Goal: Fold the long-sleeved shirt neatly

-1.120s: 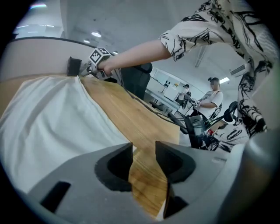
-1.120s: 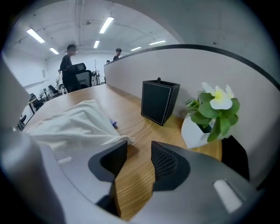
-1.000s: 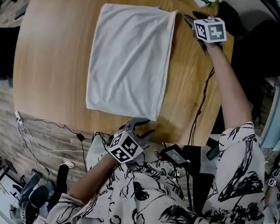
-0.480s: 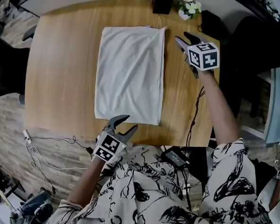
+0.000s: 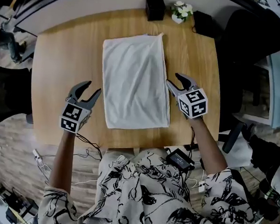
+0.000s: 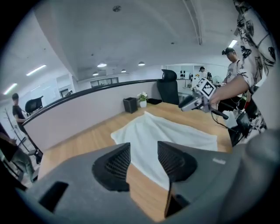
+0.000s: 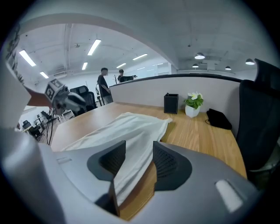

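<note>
At centre of table point(image 5: 53, 56): shirt point(image 5: 135, 80), folded into a flat white rectangle. At its 9 o'clock, apart over bare wood: left gripper point(image 5: 88, 88), jaws partly open, gripping nothing. At its 3 o'clock, just beside the cloth edge: right gripper point(image 5: 176, 80), jaws likewise parted, empty. At 12 o'clock: black box point(image 5: 155, 9), potted plant point(image 5: 180, 11).

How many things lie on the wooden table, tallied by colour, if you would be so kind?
White: 1, the folded white cloth shirt
Black: 2, the square black box and the flat black pouch
Green and white: 1, the small potted plant with white flowers
Total: 4
</note>
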`<state>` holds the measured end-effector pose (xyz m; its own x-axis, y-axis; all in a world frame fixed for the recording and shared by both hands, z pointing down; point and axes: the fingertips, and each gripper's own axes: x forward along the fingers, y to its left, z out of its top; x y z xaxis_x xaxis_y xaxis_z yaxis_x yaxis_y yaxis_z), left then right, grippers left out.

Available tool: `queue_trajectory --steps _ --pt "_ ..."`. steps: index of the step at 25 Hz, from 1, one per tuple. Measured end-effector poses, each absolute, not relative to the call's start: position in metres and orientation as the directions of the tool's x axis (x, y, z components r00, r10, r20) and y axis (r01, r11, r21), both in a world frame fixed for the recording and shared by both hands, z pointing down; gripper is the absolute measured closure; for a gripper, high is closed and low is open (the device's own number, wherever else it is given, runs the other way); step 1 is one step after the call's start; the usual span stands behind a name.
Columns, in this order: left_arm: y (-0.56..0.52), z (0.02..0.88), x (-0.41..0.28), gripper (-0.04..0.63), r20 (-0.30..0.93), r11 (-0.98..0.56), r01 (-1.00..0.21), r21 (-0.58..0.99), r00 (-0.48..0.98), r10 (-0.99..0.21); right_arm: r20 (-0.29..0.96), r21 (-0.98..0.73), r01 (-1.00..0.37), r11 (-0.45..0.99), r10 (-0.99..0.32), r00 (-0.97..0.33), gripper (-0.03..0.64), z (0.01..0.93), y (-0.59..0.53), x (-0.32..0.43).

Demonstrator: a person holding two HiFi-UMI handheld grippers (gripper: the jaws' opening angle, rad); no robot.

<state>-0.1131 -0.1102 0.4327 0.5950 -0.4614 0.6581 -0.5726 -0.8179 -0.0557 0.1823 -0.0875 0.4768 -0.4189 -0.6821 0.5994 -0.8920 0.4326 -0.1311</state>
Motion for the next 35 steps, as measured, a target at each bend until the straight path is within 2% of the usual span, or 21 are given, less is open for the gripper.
queue_trajectory --steps 8,11,13,15,22,25,31,35 --pt "-0.256 0.482 -0.116 0.403 0.639 -0.807 -0.59 0.009 0.624 -0.449 0.7 -0.043 -0.952 0.304 -0.67 -0.246 0.465 0.534 -0.081 0.164" --pt "-0.282 0.498 -0.101 0.403 0.635 -0.809 -0.588 0.027 0.635 -0.44 0.723 -0.06 -0.96 0.273 -0.651 -0.231 0.493 0.552 -0.091 0.162" --pt "-0.288 0.508 -0.086 0.405 0.638 -0.825 -0.564 0.032 0.647 -0.417 0.746 -0.081 -0.966 0.247 -0.628 -0.223 0.5 0.566 -0.092 0.162" --pt "-0.289 0.518 -0.072 0.405 0.643 -0.841 -0.539 0.044 0.66 -0.388 0.768 -0.096 -0.972 0.216 -0.605 -0.211 0.535 0.578 -0.092 0.164" --pt "-0.289 0.535 -0.054 0.41 0.652 -0.861 -0.506 0.054 0.671 -0.353 0.801 -0.12 -0.981 0.152 -0.569 -0.186 0.534 0.59 -0.093 0.167" --pt "-0.285 0.546 -0.05 0.416 0.675 -0.867 -0.493 0.071 0.664 -0.322 0.804 -0.115 -0.982 0.148 -0.566 -0.18 0.592 0.588 -0.092 0.167" --pt "-0.285 0.585 -0.062 0.434 0.758 -0.857 -0.507 0.091 0.594 -0.271 0.774 -0.233 -0.97 0.072 -0.59 -0.23 0.595 0.568 -0.084 0.18" --pt "-0.285 0.594 -0.068 0.431 0.771 -0.851 -0.514 0.111 0.585 -0.253 0.795 -0.234 -0.971 0.055 -0.563 -0.223 0.594 0.578 -0.077 0.184"
